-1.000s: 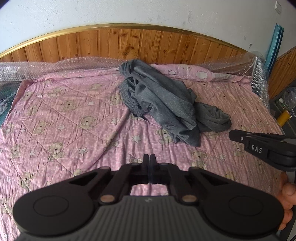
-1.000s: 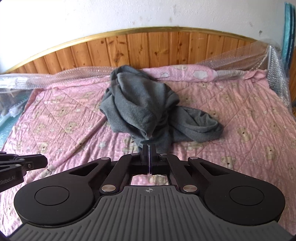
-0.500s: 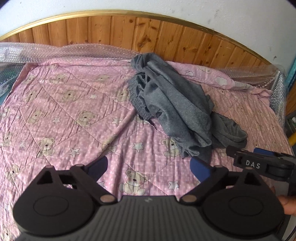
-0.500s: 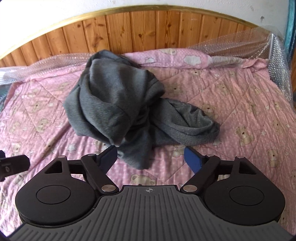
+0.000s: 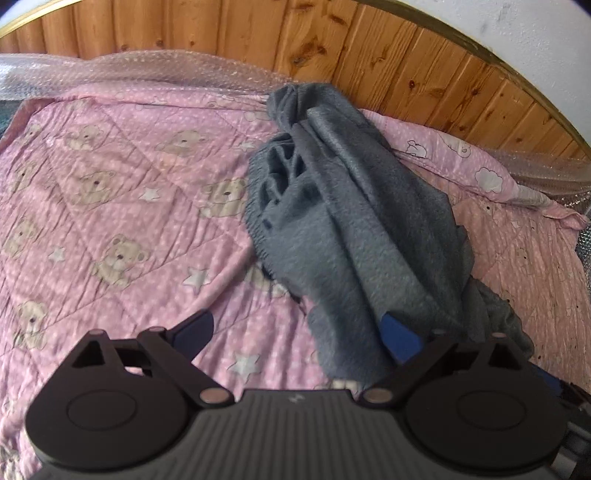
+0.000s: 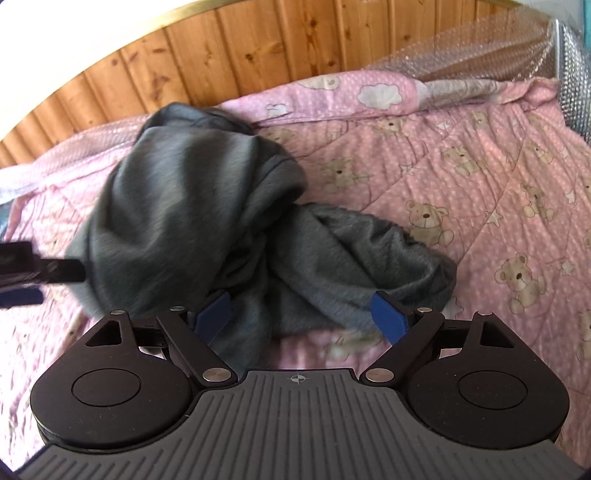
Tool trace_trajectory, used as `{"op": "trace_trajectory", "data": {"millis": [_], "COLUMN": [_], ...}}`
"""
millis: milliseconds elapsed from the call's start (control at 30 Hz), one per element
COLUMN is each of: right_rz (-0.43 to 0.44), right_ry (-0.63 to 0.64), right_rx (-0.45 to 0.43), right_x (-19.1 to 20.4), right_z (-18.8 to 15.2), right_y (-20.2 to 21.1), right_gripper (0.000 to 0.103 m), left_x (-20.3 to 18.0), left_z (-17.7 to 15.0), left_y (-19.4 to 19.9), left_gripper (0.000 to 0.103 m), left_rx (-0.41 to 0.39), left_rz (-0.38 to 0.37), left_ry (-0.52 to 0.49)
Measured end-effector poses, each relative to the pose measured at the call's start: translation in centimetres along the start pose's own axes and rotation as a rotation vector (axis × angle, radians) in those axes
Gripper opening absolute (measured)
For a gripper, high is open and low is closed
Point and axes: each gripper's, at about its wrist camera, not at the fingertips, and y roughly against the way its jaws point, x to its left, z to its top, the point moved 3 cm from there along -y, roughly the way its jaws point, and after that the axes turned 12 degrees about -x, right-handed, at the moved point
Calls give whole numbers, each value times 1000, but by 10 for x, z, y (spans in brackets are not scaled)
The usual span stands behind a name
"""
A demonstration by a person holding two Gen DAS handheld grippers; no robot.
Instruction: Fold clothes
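From my left wrist view, the left tool is spread wide and grasps nothing; its right blue pad sits against the near lower edge of the crumpled dark grey fleece garment, which lies heaped right of centre on the pink bear-and-star quilted bed cover. A wooden plank headboard runs along the top. From my right wrist view, the right tool is opening, with the garment's near folds between its pads but not pinched. The left tool's dark tip pokes in at the left edge.
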Motion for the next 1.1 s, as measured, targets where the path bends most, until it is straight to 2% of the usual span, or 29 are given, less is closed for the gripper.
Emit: {"op": "trace_trajectory", "data": {"millis": [33,67,100,133,167,233,300,333,367,433,467,567,633,667,733,833,900,967,1033,1100], "right_rz": [-1,-4,-9,-13,-14,0,3,2,-1,-2,-4,-15,-16,-15,-14,-7,-8,-69,-152,-198], "right_ry": [-2,-3,-1,1,3,-2,-9,-13,-19,-22,-13,24,28,28,39,76,83,78,44,13], "right_rx": [3,8,12,16,24,54,78,87,90,78,74,69,62,58,44,-2,-98,-173,-183,-90], "right_x": [-4,-9,-14,-19,-24,-34,-46,-53,-58,-63,-62,-55,-55,-56,-56,-53,-53,-55,-60,-57], "right_z": [0,0,-1,-3,-4,-9,-14,-17,-20,-23,-23,-21,-20,-19,-18,-10,7,22,27,22], "right_y": [-5,-11,-16,-21,-27,-37,-44,-46,-49,-53,-54,-54,-52,-49,-41,-21,7,32,44,35], "right_gripper": [87,87,87,87,85,71,46,40,33,32,32,31,18,9,5,3,3,3,5,31], "left_x": [-10,-19,-25,-30,-31,-15,15,33,50,85,101,143,159,164,175,182,186,184,178,175], "left_z": [2,3,4,7,16,50,95,112,120,122,118,83,45,26,-11,-38,-39,-33,-29,-35], "left_y": [-12,-21,-28,-29,-19,36,106,141,164,191,193,160,134,126,120,124,134,146,150,152], "left_gripper": [97,75,24,14,14,13,13,13,13,14,14,15,16,17,17,17,17,17,18,19], "left_rx": [4,13,28,27,-14,-182,-356,-444,-503,-567,-552,-343,-181,-128,-64,-61,-89,-125,-128,-108], "left_rz": [-24,-43,-58,-65,-78,-137,-166,-147,-86,76,146,288,298,291,275,250,203,148,73,6], "left_ry": [-14,-30,-47,-55,-43,48,166,201,204,187,183,196,221,233,252,262,260,237,215,196]}}
